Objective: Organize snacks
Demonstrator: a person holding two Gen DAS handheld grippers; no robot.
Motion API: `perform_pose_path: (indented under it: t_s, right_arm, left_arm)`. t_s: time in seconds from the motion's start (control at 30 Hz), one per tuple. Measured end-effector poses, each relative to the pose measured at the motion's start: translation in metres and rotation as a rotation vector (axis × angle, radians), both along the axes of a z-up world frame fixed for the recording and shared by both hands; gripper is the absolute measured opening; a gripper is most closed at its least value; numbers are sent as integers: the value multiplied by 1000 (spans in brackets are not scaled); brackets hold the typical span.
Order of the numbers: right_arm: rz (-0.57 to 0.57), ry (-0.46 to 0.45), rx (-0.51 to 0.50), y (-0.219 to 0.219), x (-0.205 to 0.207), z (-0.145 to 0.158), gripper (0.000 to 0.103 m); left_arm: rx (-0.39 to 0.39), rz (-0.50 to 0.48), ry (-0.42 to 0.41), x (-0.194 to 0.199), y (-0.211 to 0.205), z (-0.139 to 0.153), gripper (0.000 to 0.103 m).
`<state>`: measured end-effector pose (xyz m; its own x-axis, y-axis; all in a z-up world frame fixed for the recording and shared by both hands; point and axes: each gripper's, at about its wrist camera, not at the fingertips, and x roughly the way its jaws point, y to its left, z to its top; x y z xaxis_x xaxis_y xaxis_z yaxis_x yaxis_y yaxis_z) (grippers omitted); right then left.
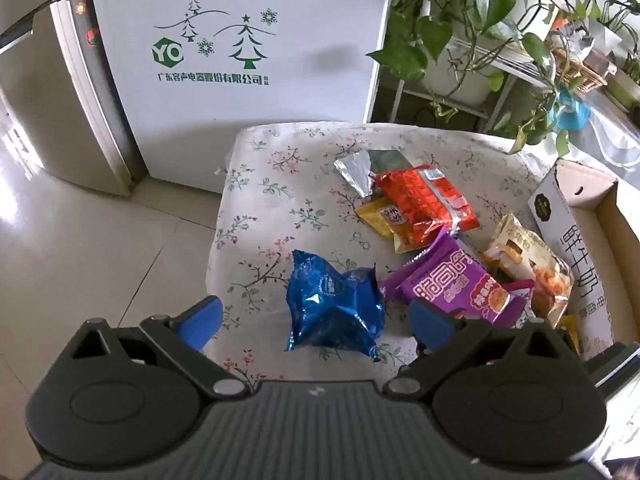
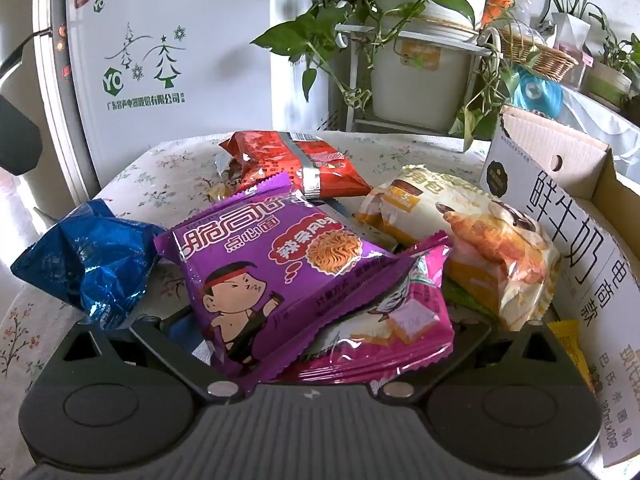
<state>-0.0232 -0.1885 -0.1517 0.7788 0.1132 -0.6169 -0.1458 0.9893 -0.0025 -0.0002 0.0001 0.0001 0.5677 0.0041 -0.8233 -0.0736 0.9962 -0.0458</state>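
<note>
Several snack packets lie on a floral-cloth table (image 1: pixel 272 184). In the left wrist view my left gripper (image 1: pixel 316 320) is open, its blue fingers either side of a crumpled blue foil packet (image 1: pixel 332 312). Beyond lie a purple noodle packet (image 1: pixel 452 284), a red packet (image 1: pixel 428 200), a yellow packet (image 1: pixel 380 216), a silver wrapper (image 1: pixel 356 170) and a croissant packet (image 1: pixel 532 264). In the right wrist view my right gripper (image 2: pixel 320 344) sits low under the purple noodle packet (image 2: pixel 272 268) and a pink packet (image 2: pixel 392 320); its fingertips are hidden. The blue packet (image 2: pixel 92 260) lies left.
An open cardboard box (image 1: pixel 580 240) with black Chinese lettering stands at the table's right edge; it also shows in the right wrist view (image 2: pixel 568 216). A white fridge (image 1: pixel 240 40) stands behind the table. Potted plants on a white rack (image 2: pixel 420 60) are at the back right. Tiled floor (image 1: pixel 100 240) lies left.
</note>
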Motion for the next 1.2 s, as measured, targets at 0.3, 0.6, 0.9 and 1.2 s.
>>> perform_pose_path:
  t_s: [0.3, 0.6, 0.9, 1.2]
  right_arm:
    - [-30, 321, -30, 7, 8, 22, 103]
    - [-111, 360, 27, -4, 3, 66, 103]
    - [-84, 231, 66, -29, 27, 113, 103]
    - [-129, 251, 65, -33, 31, 102, 103]
  left_arm:
    - [33, 58, 3, 2, -2, 2, 100]
    - [73, 100, 34, 8, 6, -3, 100]
    - [125, 86, 8, 9, -3, -1, 100]
    - [141, 54, 73, 13, -17, -14, 100]
